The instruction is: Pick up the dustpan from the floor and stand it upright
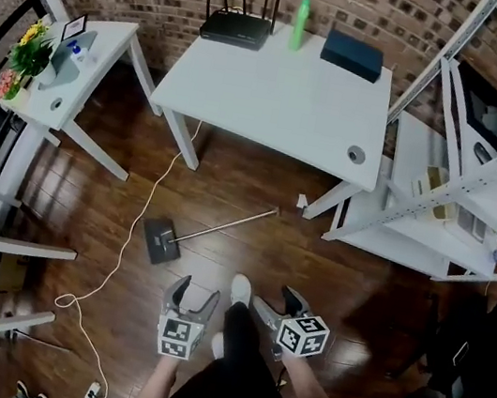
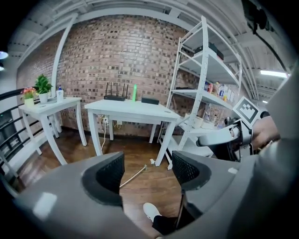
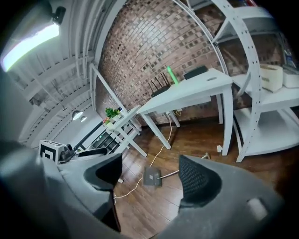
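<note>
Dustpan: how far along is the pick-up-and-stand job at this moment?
Nothing is done yet: the dustpan lies flat on the floor, its handle pointing toward the white table. Nothing is in hand: the left gripper and right gripper are both open and empty, short of it. Left to do: reach down, grasp it, lift it and stand it upright.

The right gripper (image 3: 150, 166) stands with jaws apart and empty. Beyond them, the dustpan (image 3: 152, 178) lies flat on the wooden floor (image 3: 191, 140), beside a white cable (image 3: 161, 148).
</note>
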Demonstrator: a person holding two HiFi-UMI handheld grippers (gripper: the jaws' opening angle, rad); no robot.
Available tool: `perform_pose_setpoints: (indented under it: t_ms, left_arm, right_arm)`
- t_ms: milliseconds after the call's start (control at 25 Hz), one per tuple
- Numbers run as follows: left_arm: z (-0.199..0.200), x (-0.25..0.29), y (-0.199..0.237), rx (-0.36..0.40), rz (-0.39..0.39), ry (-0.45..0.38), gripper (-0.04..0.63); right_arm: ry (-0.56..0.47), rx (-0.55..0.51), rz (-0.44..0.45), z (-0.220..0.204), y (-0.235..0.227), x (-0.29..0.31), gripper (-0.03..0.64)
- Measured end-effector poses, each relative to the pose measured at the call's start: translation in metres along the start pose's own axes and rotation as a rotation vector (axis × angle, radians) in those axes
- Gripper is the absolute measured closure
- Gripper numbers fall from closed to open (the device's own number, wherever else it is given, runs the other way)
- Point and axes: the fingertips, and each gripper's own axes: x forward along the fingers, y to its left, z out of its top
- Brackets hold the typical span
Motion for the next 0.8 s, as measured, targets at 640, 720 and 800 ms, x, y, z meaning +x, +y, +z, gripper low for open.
perform_pose_setpoints:
  t_ms: [640, 720, 800]
  left_arm:
    - [-0.112, 0.195, 0.095, -0.01, -0.027, 0.06, 0.267]
    - [-0.124, 0.225, 0.111, 0.027, -0.026, 0.06, 0.267]
    - [-0.139, 0.251, 0.122, 0.042, -0.027, 0.047, 0.264]
  right_arm:
    - [-0.034, 0.171, -0.023, -0.086, -0.211, 0.204, 0.256]
    - [-0.034, 0.187, 0.041, -0.093, -0.23, 0.238, 0.268]
    - [-0.021, 0.191, 0.102, -0.107, -0.246, 0.266, 0.27]
